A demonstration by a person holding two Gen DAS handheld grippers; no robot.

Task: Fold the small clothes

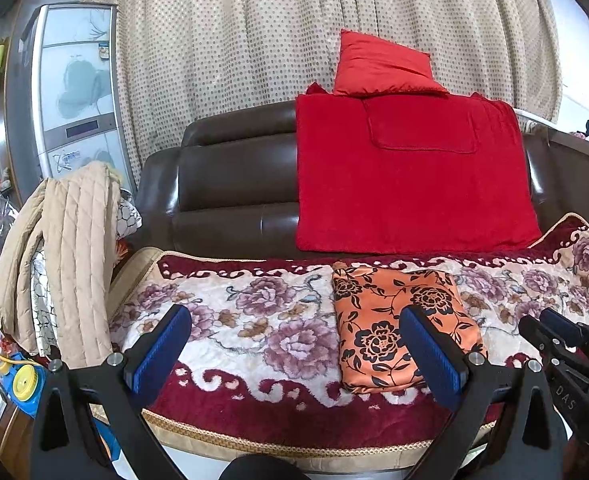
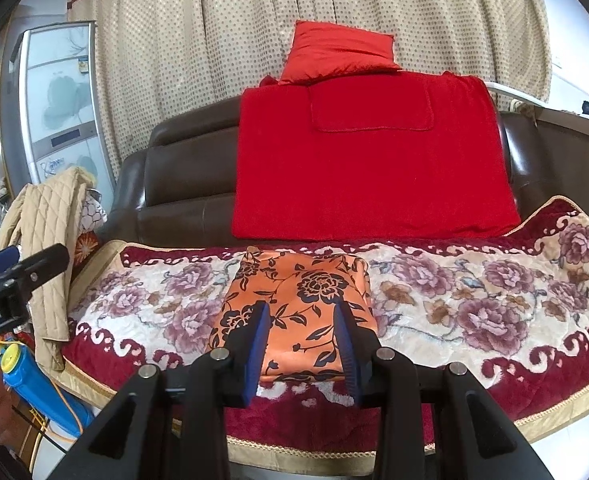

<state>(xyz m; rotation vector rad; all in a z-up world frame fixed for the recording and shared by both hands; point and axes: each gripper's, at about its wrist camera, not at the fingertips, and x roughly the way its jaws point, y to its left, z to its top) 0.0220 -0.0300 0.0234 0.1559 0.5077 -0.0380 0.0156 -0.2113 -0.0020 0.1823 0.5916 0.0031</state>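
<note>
One brown sofa (image 2: 182,184) fills my view, its seat under a flowered blanket (image 2: 474,312). On it lies the folded orange cloth (image 2: 298,300). My left gripper (image 1: 294,332) gapes wide; my right gripper (image 2: 300,312) stands narrow, empty.

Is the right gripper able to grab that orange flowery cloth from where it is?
Probably yes. The right gripper sits just before the folded orange cloth, jaws apart, nothing between them, and the floral cover around it is bare.
</note>
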